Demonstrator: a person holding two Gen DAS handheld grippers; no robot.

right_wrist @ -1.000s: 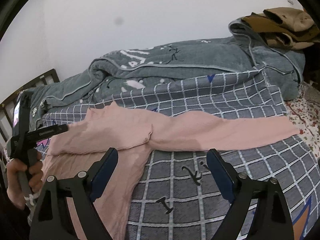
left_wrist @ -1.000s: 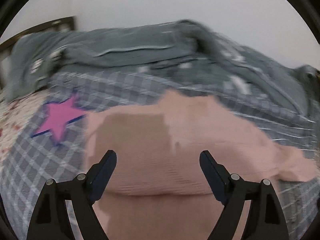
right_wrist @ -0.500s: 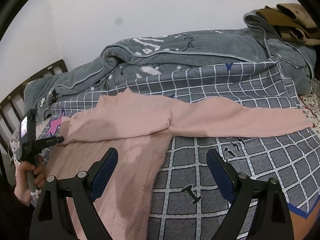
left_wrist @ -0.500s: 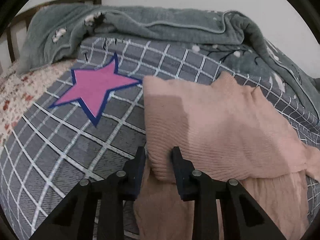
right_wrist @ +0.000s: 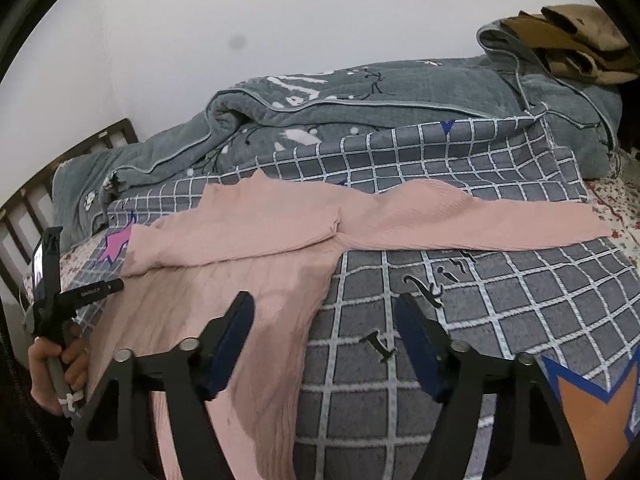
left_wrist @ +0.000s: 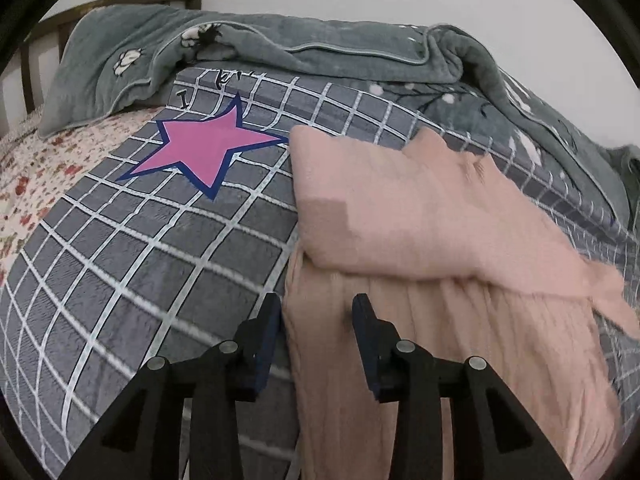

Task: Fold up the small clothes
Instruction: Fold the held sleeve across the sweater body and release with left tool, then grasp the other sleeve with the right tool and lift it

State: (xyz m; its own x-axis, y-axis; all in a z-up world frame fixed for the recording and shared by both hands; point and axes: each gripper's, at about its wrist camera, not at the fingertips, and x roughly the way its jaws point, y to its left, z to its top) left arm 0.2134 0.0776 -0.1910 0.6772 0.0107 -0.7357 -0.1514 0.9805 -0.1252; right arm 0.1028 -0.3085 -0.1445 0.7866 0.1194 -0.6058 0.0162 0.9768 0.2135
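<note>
pink ribbed knit, a small top, lies spread on the checked blanket that covers the bed, body toward the near edge and one sleeve stretched out flat to the right. the other sleeve is already folded in across the chest, which is why a thicker pink layer sits on top on that side, its corner just beside the pink star printed on the blanket.

the left gripper sits low over the top's left edge, below that folded sleeve. its jaws stand narrowly apart and are opening, with the side hem of the body between them; the pads do not seem to press the cloth, so it looks let go rather than pinched.

the right gripper hangs over the top's right side, jaws spread wide but closing, straddling the edge where pink cloth meets blanket and gripping nothing. that placement suits a reach for the straight sleeve, probably the next part to fold in.

a rumpled grey quilt is pushed back against the wall, likely to leave flat room for folding.
</note>
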